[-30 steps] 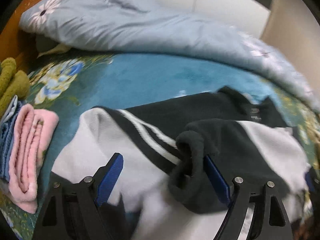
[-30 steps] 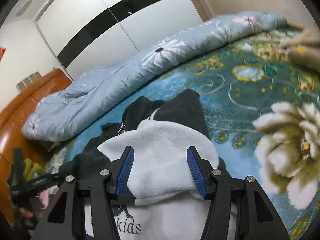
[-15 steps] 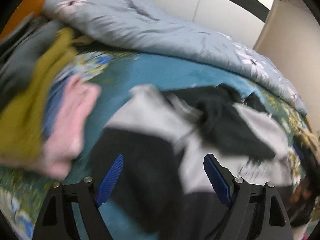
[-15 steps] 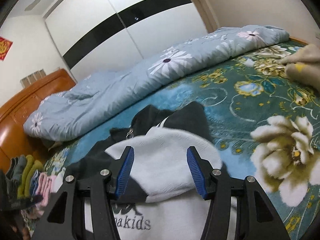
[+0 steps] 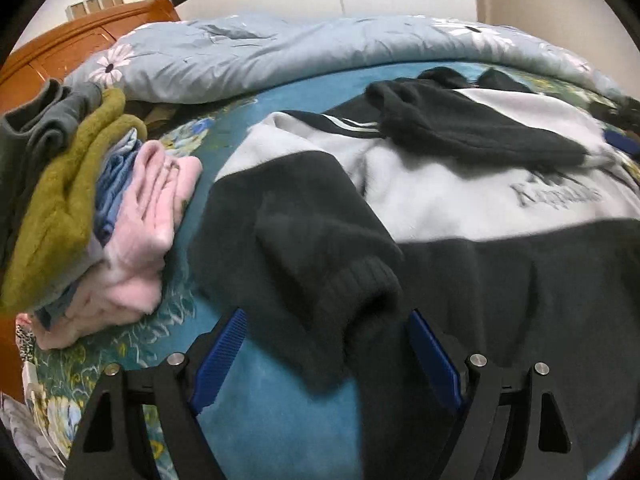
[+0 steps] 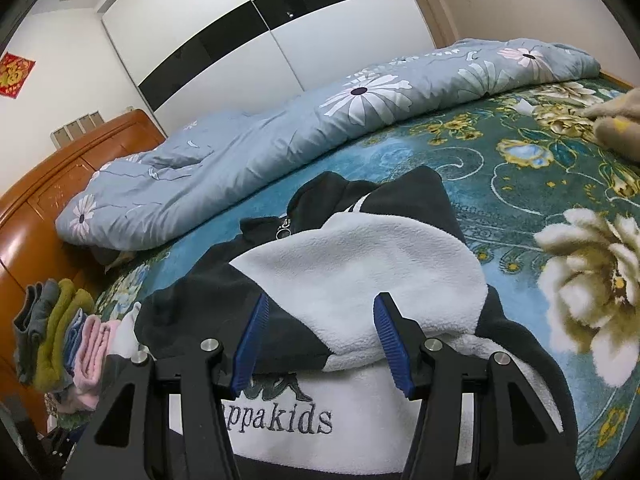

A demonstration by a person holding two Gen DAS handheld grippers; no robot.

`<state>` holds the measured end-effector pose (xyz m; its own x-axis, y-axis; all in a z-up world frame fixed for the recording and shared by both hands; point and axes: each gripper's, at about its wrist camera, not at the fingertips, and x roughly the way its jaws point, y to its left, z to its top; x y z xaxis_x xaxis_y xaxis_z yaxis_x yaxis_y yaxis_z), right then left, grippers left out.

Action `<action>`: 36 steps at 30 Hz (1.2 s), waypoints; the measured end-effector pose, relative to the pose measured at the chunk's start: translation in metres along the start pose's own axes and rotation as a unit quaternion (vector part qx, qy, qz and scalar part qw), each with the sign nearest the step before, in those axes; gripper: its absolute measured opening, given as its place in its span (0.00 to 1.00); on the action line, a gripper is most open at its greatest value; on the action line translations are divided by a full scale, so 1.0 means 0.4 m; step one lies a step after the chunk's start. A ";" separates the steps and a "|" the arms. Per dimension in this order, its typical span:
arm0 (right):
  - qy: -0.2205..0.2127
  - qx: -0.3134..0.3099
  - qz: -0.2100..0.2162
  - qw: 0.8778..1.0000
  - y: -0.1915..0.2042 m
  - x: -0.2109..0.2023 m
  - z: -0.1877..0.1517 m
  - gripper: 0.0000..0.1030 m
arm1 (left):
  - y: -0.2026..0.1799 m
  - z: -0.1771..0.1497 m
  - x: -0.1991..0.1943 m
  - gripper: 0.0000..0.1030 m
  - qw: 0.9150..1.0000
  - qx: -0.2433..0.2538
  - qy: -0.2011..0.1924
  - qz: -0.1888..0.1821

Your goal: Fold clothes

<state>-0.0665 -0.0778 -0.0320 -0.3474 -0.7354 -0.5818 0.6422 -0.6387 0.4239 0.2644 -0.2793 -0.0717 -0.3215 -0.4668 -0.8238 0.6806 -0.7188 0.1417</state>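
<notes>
A black and white fleece jacket [image 5: 460,192] with grey lettering lies on the bed, both sleeves folded across its front. My left gripper [image 5: 326,354] is open, low over the jacket's near left part, with a black ribbed cuff [image 5: 360,288] between its blue pads but not clamped. My right gripper [image 6: 318,336] is open over the jacket [image 6: 360,264] at the folded white and black sleeve, just above the "kappakids" lettering.
A stack of folded clothes, green, blue and pink [image 5: 100,208], lies left of the jacket; it also shows in the right wrist view [image 6: 68,336]. A rolled blue floral duvet [image 6: 320,120] runs along the far side. A beige garment [image 6: 620,120] lies at far right. A wooden headboard [image 6: 48,200] stands at left.
My left gripper let go of the black sleeve cuff, swung left past the clothes stack and now sits lower by the jacket's hem. The right gripper stayed open and barely moved.
</notes>
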 end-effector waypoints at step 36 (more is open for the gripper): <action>-0.027 0.097 0.007 0.995 -0.126 -0.038 0.031 0.55 | -0.277 0.716 -0.329 0.28 0.939 -0.045 -0.074 -0.332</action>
<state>-0.1021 -0.0371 -0.0359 -0.3790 -0.7529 -0.5380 0.5061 -0.6554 0.5607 0.0426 -0.2858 0.1783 -0.7782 -0.0025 -0.6280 0.3483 -0.8337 -0.4284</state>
